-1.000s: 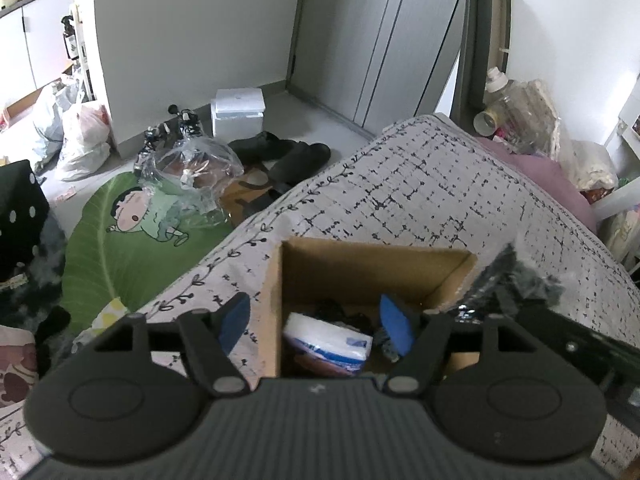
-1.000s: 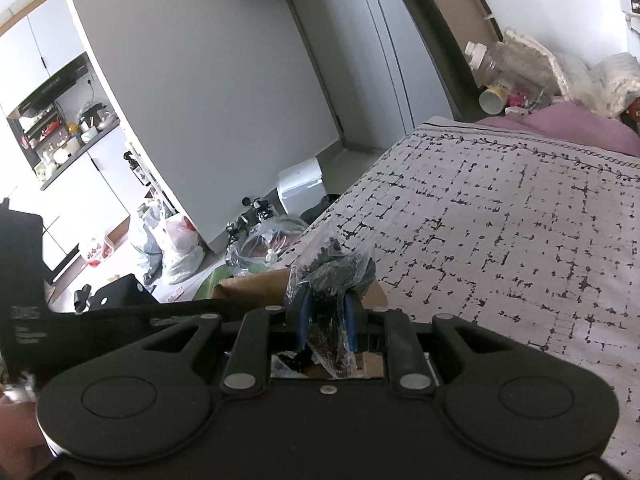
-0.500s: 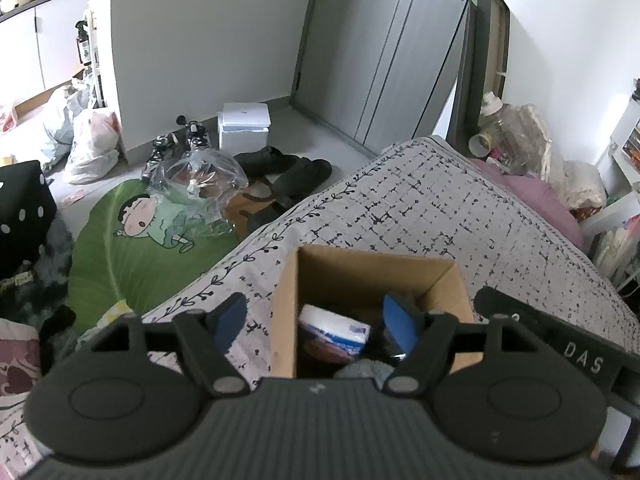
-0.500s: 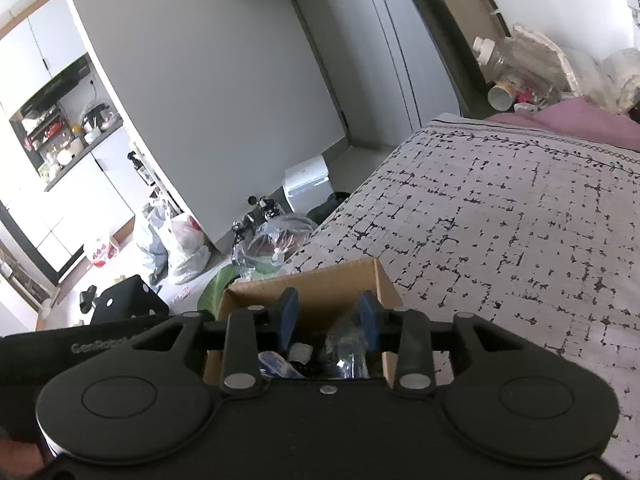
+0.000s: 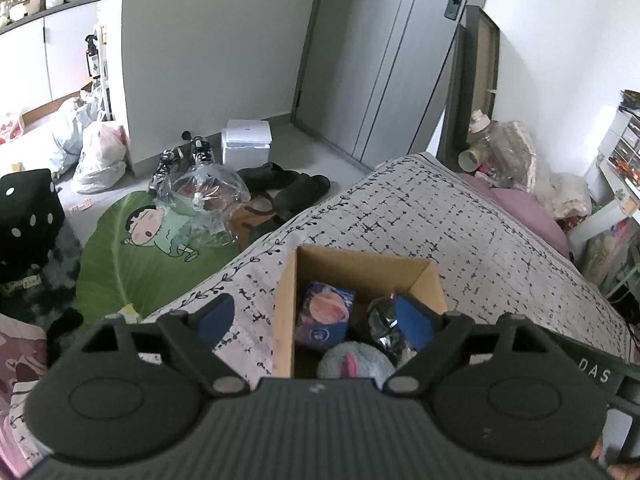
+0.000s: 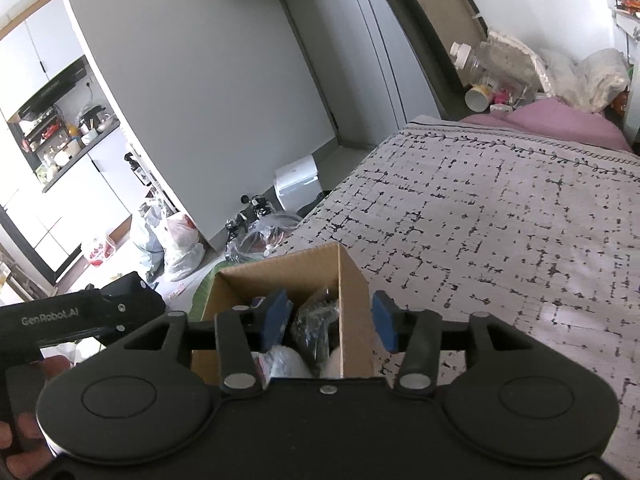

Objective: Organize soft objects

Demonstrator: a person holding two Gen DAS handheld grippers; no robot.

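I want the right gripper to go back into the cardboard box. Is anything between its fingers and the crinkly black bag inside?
Partly. The right gripper is open and straddles the cardboard box's right wall: one finger over the inside, one outside. The crinkly black bag lies uncovered just inside that wall. The wall blocks a straight descent.

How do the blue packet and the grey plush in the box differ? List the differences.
The blue packet is flat-faced and printed with a round pinkish picture; the grey plush is fuzzy and rounded, with a pink patch.
The packet stands against the left wall of the cardboard box; the plush lies nearer the camera, partly hidden by the left gripper.
Both sit inside the box beside a crinkled clear bag.
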